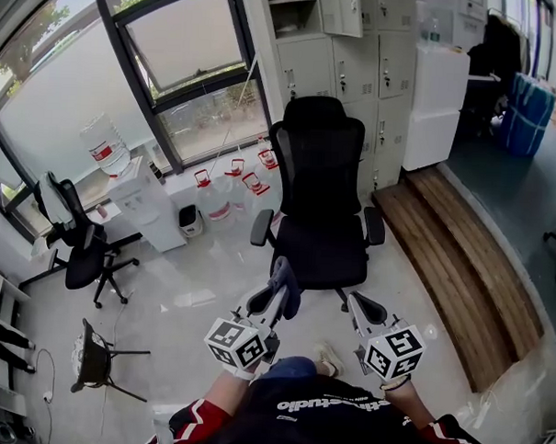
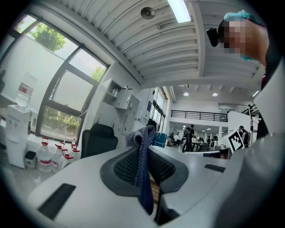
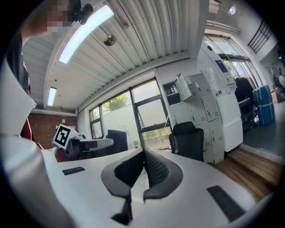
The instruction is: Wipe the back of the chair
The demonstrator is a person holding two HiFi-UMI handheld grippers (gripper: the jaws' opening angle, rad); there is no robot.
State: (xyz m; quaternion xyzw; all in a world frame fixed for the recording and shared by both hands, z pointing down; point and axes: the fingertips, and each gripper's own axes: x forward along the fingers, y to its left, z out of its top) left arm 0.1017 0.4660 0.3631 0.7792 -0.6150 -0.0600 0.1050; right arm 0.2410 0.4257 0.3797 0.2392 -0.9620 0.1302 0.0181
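Made out little. Read only "studio" within the white lettering across the dark shirt (image 1: 339, 405), the rest unclear. Saw black-and-white square codes, no letters, on the cubes of the left gripper (image 1: 277, 283) and right gripper (image 1: 359, 307). Noticed red labels on the water bottles (image 1: 231, 191), print too small to read.

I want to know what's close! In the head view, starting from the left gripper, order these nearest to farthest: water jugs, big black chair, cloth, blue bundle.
1. The cloth: pinched in the left gripper itself.
2. The big black chair: straight ahead.
3. The water jugs: by the window, left of the chair.
4. The blue bundle: far back on the right.
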